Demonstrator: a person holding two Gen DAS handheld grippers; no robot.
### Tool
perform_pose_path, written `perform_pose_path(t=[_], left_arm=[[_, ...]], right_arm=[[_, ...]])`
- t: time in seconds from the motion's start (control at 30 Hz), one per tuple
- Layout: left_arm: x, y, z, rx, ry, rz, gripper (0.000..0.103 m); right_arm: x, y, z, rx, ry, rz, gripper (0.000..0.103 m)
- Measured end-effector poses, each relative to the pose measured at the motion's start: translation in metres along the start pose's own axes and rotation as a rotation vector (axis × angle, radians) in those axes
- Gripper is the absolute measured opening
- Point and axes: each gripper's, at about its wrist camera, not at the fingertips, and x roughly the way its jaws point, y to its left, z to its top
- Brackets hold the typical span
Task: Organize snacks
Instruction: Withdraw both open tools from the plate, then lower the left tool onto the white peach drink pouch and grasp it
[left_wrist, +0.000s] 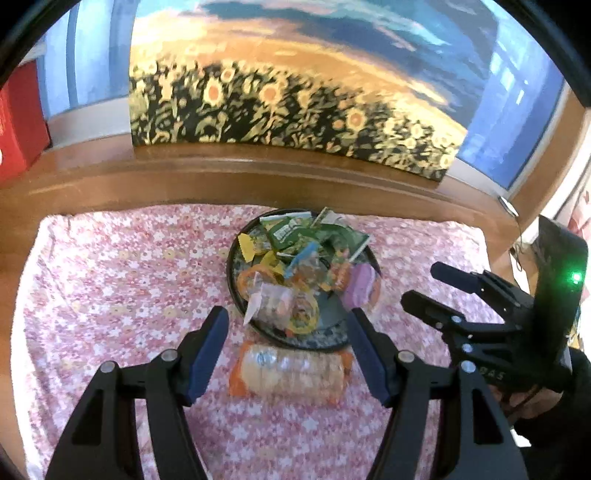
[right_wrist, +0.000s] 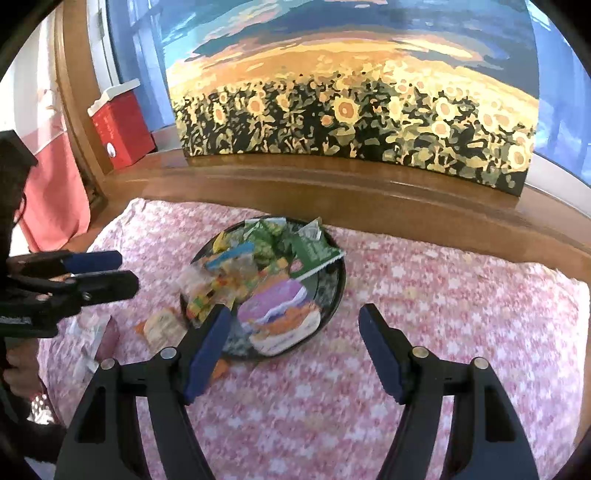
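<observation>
A round dark tray (left_wrist: 232, 269) (right_wrist: 338, 291) sits on the pink floral cloth, piled with small snack packets: green sachets (left_wrist: 291, 230) (right_wrist: 312, 251) at the back, a purple pack (left_wrist: 356, 288) (right_wrist: 280, 308) at its right edge. A clear cracker pack with orange ends (left_wrist: 291, 373) (right_wrist: 162, 328) lies on the cloth just in front of the tray. My left gripper (left_wrist: 290, 354) (right_wrist: 127, 272) hovers open above that pack, touching nothing. My right gripper (right_wrist: 295, 350) (left_wrist: 424, 284) is open beside the tray, empty.
A white and maroon packet (right_wrist: 98, 338) lies on the cloth left of the cracker pack. Behind the tray runs a wooden ledge (left_wrist: 258, 173) bearing a sunflower painting (right_wrist: 347, 110) and a red box (right_wrist: 122, 129). The floral cloth (right_wrist: 443, 295) stretches right of the tray.
</observation>
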Motion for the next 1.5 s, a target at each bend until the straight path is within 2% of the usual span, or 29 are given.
perform_pose_path(t=[0.43, 0.6, 0.83, 1.1, 1.2, 1.27, 1.37, 1.4, 1.47, 1.5], left_arm=[[-0.053, -0.001, -0.029, 0.027, -0.082, 0.028, 0.070], [-0.063, 0.008, -0.042, 0.002, -0.091, 0.032, 0.070], [-0.069, 0.022, -0.075, -0.030, -0.065, 0.041, 0.069], [-0.055, 0.046, -0.113, -0.134, 0.039, 0.050, 0.069], [-0.051, 0.056, -0.129, -0.151, 0.053, 0.049, 0.069], [-0.048, 0.064, -0.139, -0.169, 0.047, 0.039, 0.070], [-0.035, 0.079, -0.154, -0.242, 0.073, 0.037, 0.069], [-0.036, 0.080, -0.155, -0.254, 0.057, 0.031, 0.070], [-0.040, 0.078, -0.152, -0.246, 0.044, 0.044, 0.072], [-0.041, 0.076, -0.150, -0.236, 0.045, 0.053, 0.075]], right_arm=[[-0.034, 0.035, -0.028, -0.007, -0.038, 0.016, 0.073], [-0.037, 0.042, -0.035, -0.014, -0.039, 0.033, 0.073], [-0.028, 0.055, -0.052, -0.021, 0.042, 0.085, 0.073], [0.000, 0.067, -0.090, -0.065, 0.201, 0.083, 0.073], [0.011, 0.066, -0.102, -0.066, 0.244, 0.071, 0.073], [0.010, 0.070, -0.107, -0.096, 0.217, 0.050, 0.073], [0.011, 0.077, -0.111, -0.124, 0.202, 0.028, 0.080], [0.012, 0.078, -0.111, -0.124, 0.202, 0.024, 0.082], [0.014, 0.081, -0.111, -0.130, 0.205, 0.014, 0.086], [0.015, 0.081, -0.111, -0.125, 0.206, 0.019, 0.092]])
